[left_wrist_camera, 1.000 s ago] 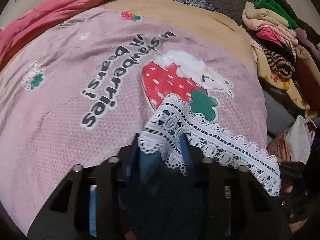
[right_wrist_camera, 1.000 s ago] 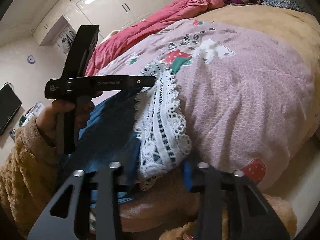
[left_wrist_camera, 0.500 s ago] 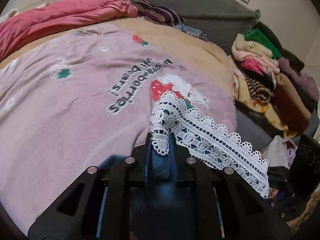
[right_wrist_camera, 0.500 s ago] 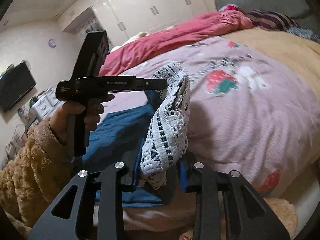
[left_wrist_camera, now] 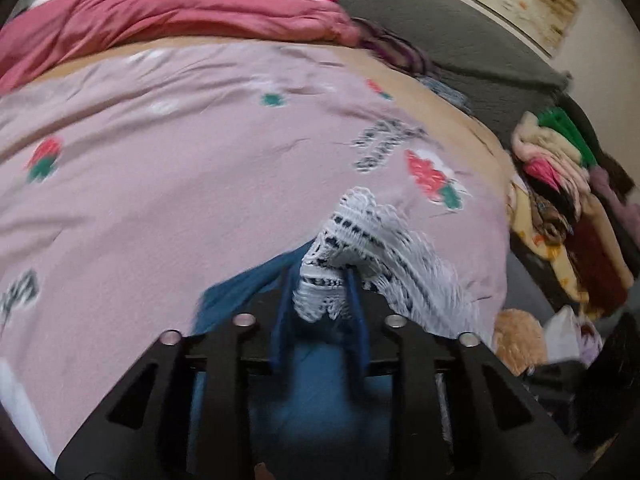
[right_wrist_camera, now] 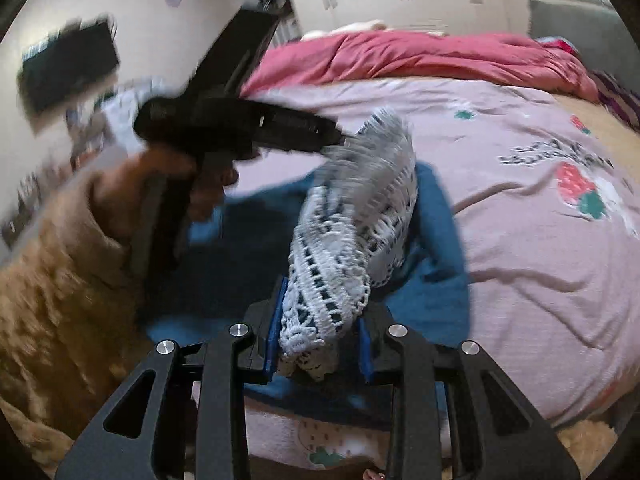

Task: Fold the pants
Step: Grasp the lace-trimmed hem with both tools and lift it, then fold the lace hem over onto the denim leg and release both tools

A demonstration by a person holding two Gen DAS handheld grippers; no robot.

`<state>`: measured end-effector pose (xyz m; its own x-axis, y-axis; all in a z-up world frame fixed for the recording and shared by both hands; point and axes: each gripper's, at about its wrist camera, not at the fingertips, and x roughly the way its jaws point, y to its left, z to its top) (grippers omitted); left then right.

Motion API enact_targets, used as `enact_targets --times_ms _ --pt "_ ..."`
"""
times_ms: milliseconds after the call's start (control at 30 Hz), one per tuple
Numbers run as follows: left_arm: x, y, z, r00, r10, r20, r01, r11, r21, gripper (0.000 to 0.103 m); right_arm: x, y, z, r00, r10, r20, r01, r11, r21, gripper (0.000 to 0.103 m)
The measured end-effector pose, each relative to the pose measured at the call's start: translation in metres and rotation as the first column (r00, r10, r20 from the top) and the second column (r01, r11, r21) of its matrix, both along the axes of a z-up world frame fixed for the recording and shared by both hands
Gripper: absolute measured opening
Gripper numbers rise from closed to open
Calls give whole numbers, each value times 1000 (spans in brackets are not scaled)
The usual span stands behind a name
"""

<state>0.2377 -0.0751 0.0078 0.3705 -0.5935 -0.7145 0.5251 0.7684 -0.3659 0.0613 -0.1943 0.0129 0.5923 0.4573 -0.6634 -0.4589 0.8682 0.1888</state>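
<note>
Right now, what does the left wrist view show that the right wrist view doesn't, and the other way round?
Only the left wrist view shows the pile of clothes beside the bed and the left tongs pinching the lace hem from behind. Only the right wrist view shows the left tongs from the side, the hand holding them, the TV and the right tongs shut on the lace hem. Both show the blue pants, the pink blanket and the red quilt.

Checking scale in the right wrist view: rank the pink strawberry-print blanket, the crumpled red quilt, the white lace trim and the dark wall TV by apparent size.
1. Pink strawberry-print blanket.
2. Crumpled red quilt.
3. White lace trim; it lies nearest the camera, so its rank against the quilt is unsure.
4. Dark wall TV.
</note>
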Motion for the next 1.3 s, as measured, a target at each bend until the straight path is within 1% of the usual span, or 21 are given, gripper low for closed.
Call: enact_targets --times_ms 33,100,133,167,200,300,367,400,467,533,633,667,733,767,800,867,967,1033,1100,1200,1300 --pt "0 11 -1 1000 25 -19 -25 999 -33 26 -1 7 -3 1000 11 6 -11 999 -31 29" --pt "-2 39 -3 992 100 -70 -107 989 -100 34 -8 25 -8 998 48 32 -43 992 -119 29" --pt "-4 51 -4 987 129 -91 -140 982 -127 36 -10 31 -10 997 63 41 -56 987 -150 29" --pt "-7 65 -6 981 154 -121 -173 970 -171 41 -13 38 -12 996 78 53 -67 981 -184 29" --pt "-12 76 -8 975 164 -147 -193 959 -208 46 -17 43 -14 994 93 65 -77 973 -217 30" --pt "-22 101 -15 962 172 -211 -232 924 -304 53 -27 58 -19 985 135 111 -93 943 -318 30" --pt "-27 106 -19 957 161 -241 -241 905 -350 59 -37 65 -24 976 166 139 -103 921 -375 30" --pt "-29 105 -21 955 149 -256 -237 902 -361 61 -42 69 -25 970 186 156 -109 909 -403 30" --pt "-27 98 -23 956 141 -258 -228 909 -349 62 -51 76 -28 955 230 186 -123 882 -455 31" --pt "-25 89 -23 958 143 -250 -220 923 -315 63 -59 84 -32 937 267 224 -124 856 -502 31" --pt "-20 72 -24 957 159 -242 -219 945 -242 63 -73 86 -32 920 309 240 -159 856 -492 31" --pt "-18 69 -26 954 169 -246 -226 947 -227 63 -77 85 -30 917 309 251 -158 862 -482 34" --pt "-14 61 -28 951 187 -245 -236 954 -184 53 -81 79 -26 917 299 264 -154 876 -456 36" --pt "-13 60 -29 950 197 -241 -240 956 -168 40 -81 74 -23 920 286 268 -148 887 -438 38" --pt "-12 57 -29 950 204 -236 -243 958 -151 35 -82 68 -20 928 265 263 -140 900 -413 41" --pt "-10 56 -31 951 207 -229 -242 960 -140 30 -80 63 -19 938 236 253 -126 914 -385 44" --pt "-11 55 -31 953 213 -216 -246 960 -137 26 -73 56 -19 953 200 227 -111 929 -353 44" --pt "-12 56 -31 953 213 -215 -248 957 -151 24 -69 57 -19 955 203 216 -123 934 -335 44" --pt "-14 61 -29 953 214 -214 -250 955 -161 23 -71 62 -17 949 221 225 -142 937 -320 44" --pt "-16 65 -28 954 219 -205 -253 955 -157 23 -71 69 -22 949 226 218 -146 933 -328 44" --pt "-18 66 -27 956 219 -197 -251 956 -154 23 -60 75 -32 959 218 182 -144 925 -351 43"
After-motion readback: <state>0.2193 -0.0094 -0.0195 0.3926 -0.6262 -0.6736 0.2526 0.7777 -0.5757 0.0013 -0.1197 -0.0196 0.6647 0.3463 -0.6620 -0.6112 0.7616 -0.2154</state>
